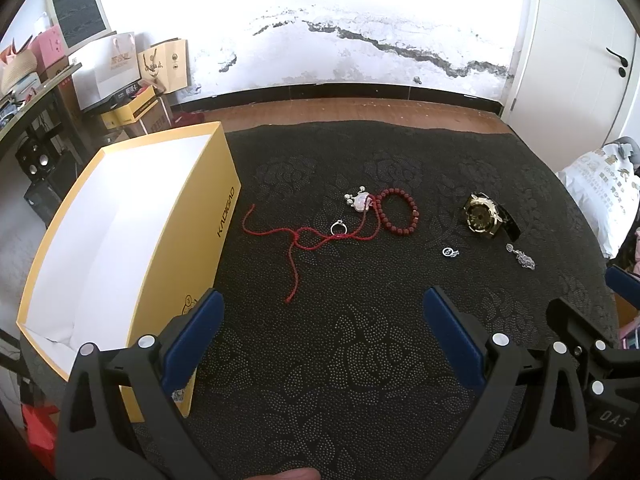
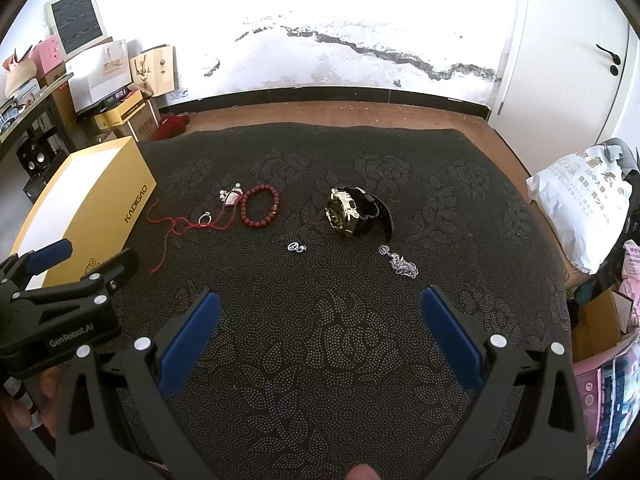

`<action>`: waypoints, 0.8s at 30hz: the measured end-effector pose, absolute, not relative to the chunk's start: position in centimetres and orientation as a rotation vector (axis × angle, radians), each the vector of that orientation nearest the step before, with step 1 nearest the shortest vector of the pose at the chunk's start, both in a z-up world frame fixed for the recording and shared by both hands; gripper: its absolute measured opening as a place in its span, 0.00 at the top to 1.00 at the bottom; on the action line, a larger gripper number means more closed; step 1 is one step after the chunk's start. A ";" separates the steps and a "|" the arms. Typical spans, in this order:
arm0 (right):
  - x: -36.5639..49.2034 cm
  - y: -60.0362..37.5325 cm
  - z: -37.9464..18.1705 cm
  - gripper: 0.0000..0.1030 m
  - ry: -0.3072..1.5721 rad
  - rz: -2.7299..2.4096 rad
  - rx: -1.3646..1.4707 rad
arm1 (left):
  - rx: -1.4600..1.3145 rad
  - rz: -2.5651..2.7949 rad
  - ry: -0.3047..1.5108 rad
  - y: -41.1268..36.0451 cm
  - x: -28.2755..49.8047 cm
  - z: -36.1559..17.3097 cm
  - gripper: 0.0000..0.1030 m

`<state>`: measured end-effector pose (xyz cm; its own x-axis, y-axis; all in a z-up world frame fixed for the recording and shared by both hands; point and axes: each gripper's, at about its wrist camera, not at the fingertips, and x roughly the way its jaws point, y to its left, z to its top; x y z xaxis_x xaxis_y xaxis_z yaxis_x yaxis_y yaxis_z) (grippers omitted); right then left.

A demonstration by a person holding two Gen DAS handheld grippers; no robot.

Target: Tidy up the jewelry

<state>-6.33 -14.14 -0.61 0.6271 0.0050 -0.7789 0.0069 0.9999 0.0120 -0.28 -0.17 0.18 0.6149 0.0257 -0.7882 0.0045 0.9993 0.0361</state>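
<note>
Dark floral-patterned mat [image 1: 360, 360] — the work surface, filling the lower and middle field of both wrist views. Open yellow box [image 1: 120, 240] with white interior, lettered KADIGAO on its side wall, standing on the mat's edge at about 9 o'clock in the left wrist view and at 10 o'clock in the right wrist view [image 2: 100, 200].

Left gripper [image 1: 320, 304]: blue-padded fingers spread wide apart, nothing between them, held above bare mat at 6 o'clock. Right gripper [image 2: 320, 304]: fingers likewise spread wide, holding nothing, over bare mat; its body also enters the left wrist view at 4 o'clock, while the left gripper shows in the right wrist view at 8 o'clock.

Jewelry, all lying on the mat beyond the fingertips, toward 12 o'clock. Black-and-gold watch [image 2: 352, 212], resting on its side at 1 o'clock of the right gripper. Red cord [image 1: 296, 240] in loose loops, just beside the box, carrying a silver-and-pale pendant [image 1: 359, 200]. Red bead bracelet [image 1: 398, 212], a closed ring touching the pendant's 3 o'clock side. Silver chain [image 2: 400, 264] in a small heap at 5 o'clock of the watch. Silver ring [image 1: 338, 228] lying against the cord. Small silver charm [image 2: 297, 247] — alone, between bracelet and chain.
</note>
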 end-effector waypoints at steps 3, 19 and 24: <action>-6.3 -14.3 -0.6 0.06 0.891 -0.002 0.014 | 0.039 0.012 0.908 -0.2 -0.3 0.1 0.06; -6.4 -14.1 -0.7 0.06 0.889 -0.003 0.011 | 0.043 0.014 0.906 -0.2 -0.4 0.2 0.06; -6.4 -14.1 -0.7 0.06 0.888 -0.002 0.011 | 0.046 0.015 0.907 -0.2 -0.4 0.1 0.06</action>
